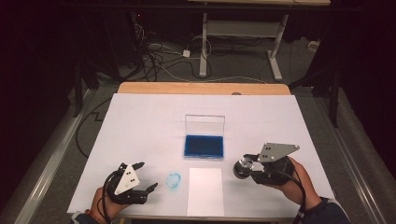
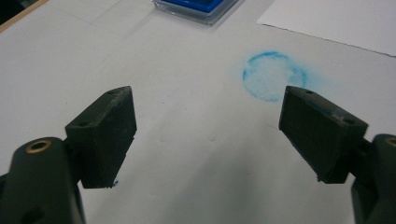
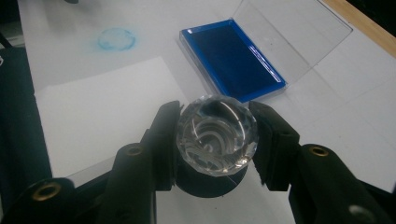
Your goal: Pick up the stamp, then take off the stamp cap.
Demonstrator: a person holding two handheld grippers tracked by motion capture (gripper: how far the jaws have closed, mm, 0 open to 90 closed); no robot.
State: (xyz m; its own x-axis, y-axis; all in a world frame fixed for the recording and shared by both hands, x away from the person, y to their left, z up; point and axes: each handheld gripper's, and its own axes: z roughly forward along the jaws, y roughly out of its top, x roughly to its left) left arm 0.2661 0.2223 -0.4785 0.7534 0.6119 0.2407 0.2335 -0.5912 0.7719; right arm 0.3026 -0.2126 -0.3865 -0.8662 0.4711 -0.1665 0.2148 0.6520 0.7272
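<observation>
1. Two claws over the white-covered bench (image 1: 140,121). Right claw (image 1: 246,166) pinches a round clear faceted-knob stamp (image 3: 216,134) with a dark base; jaws pressed on both sides of the knob, gripping it firmly.
2. Stamp sits in the air or just on the bench, right of the blank white paper sheet (image 1: 205,191) and just in front of the open blue ink pad in its clear plastic case (image 1: 204,145), lid standing up behind. Can't tell if the stamp base touches the surface.
3. Left claw (image 1: 145,177) spread wide, holds nothing, near the bench's front-left edge. Faint blue ring-shaped ink print (image 2: 274,76) on the bench cover lies just beyond its jaws.
4. Step, as I judge: stamp is gripped, between inking and printing; sheet shows no mark yet.
5. Next move likely calls for keeping the stamp upright, carrying it over pad or sheet, pressing straight down, lifting clean.
6. Risk: the sheet is loose, so it may slide or lift with the stamp; the free left claw could pin it.
</observation>
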